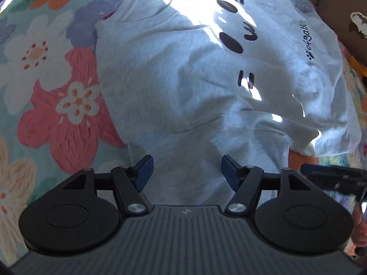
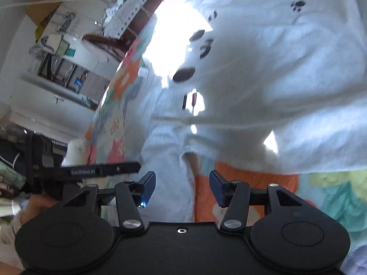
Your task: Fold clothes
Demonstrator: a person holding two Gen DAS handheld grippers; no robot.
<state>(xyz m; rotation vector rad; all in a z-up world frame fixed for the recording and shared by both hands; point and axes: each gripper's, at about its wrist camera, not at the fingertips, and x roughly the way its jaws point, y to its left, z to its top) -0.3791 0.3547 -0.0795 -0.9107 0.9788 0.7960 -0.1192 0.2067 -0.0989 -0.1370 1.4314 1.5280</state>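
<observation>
A light grey T-shirt (image 1: pixel 183 73) with a black cartoon face and small black lettering lies partly folded on a floral bedspread (image 1: pixel 45 73). Its near sleeve runs toward my left gripper (image 1: pixel 187 171), which is open and empty just above that sleeve. The shirt also fills the right wrist view (image 2: pixel 263 80). My right gripper (image 2: pixel 182 186) is open and empty, over the sleeve's hanging end and the orange patch of bedspread (image 2: pixel 247 181). The tip of the right gripper shows at the left wrist view's right edge (image 1: pixel 332 176).
A brown cardboard box (image 1: pixel 344 6) stands at the far right beyond the shirt. In the right wrist view, shelves and clutter (image 2: pixel 62 64) line the room beyond the bed edge, and the other gripper's black body (image 2: pixel 91 171) sits close on the left.
</observation>
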